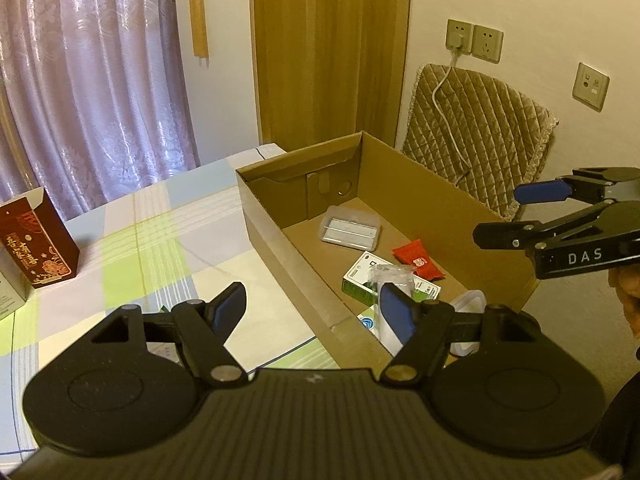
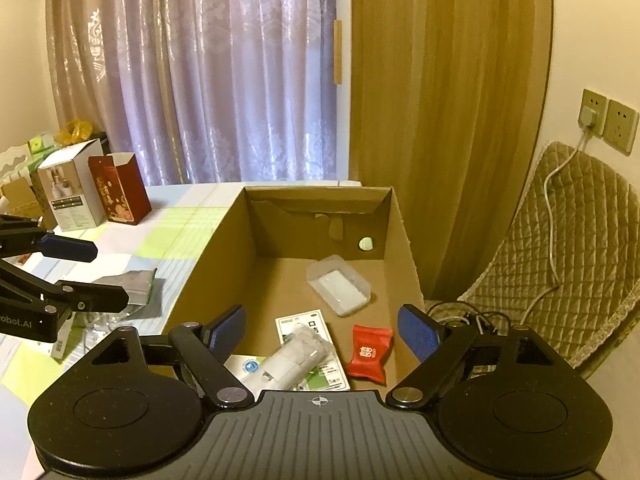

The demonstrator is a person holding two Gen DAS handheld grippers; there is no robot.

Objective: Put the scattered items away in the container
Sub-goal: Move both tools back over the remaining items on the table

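Observation:
An open cardboard box [image 1: 276,236] [image 2: 218,268] stands on the checked tablecloth. Inside lie a clear plastic case [image 1: 351,227] [image 2: 338,284], a red packet [image 1: 418,260] [image 2: 370,354], a green-and-white carton [image 1: 360,280] [image 2: 306,326] and a wrapped white roll [image 1: 394,274] [image 2: 294,358]. My left gripper [image 1: 312,308] [image 2: 110,276] is open and empty over the box's near left wall. My right gripper [image 2: 324,332] [image 1: 500,214] is open and empty above the box's near end. A silvery foil pouch [image 2: 132,284] and other small packets [image 2: 80,336] lie on the cloth left of the box.
A dark red gift box [image 1: 38,240] [image 2: 120,188] and a white carton [image 2: 70,192] stand at the table's far left. A chair with a quilted cover [image 1: 480,140] [image 2: 560,264] stands right of the box, under wall sockets [image 1: 474,40] with a plugged-in cable. Curtains hang behind.

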